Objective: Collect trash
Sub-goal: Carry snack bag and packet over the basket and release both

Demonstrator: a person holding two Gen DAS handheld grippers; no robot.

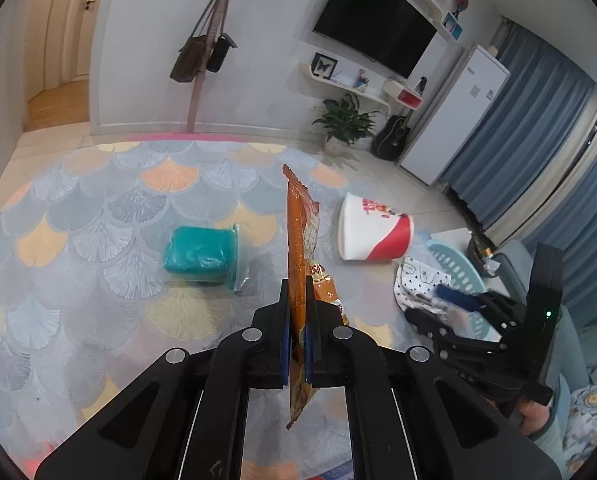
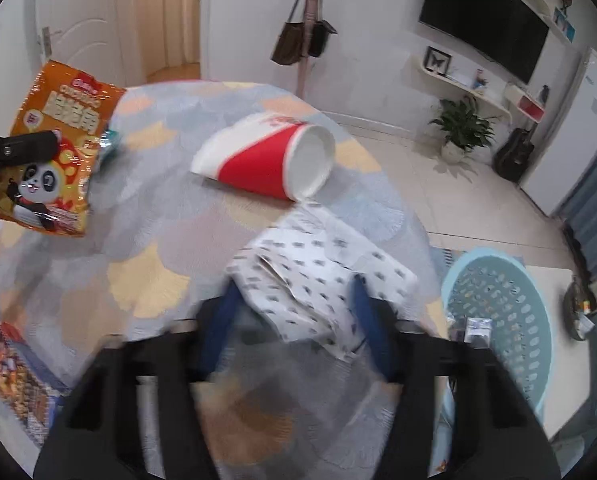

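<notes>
From the left wrist view, the left gripper (image 1: 297, 300) is clenched on an orange snack bag (image 1: 300, 240), which stands edge-on between the blue pads and hangs above the scallop-patterned rug (image 1: 98, 220). On the rug to the left lies a teal packet (image 1: 200, 256). To the right, farther off, a red-and-white paper bucket (image 1: 372, 228) lies on its side. At the right edge the right gripper (image 1: 454, 304) hovers over a dotted white wrapper (image 1: 418, 280) beside a pale blue basket (image 1: 454, 264).

From the right wrist view, which is blurred, the right gripper (image 2: 294, 308) has its blue fingers (image 2: 218, 320) spread on either side of the dotted white wrapper (image 2: 318, 276), released, not pinching it. The paper bucket (image 2: 274, 156) lies just beyond. The basket (image 2: 502, 320) sits to the right, on the floor. At the far left the snack bag (image 2: 54, 152) hangs from the left gripper's black finger (image 2: 18, 148). A printed packet (image 2: 22, 376) lies at the near left.
</notes>
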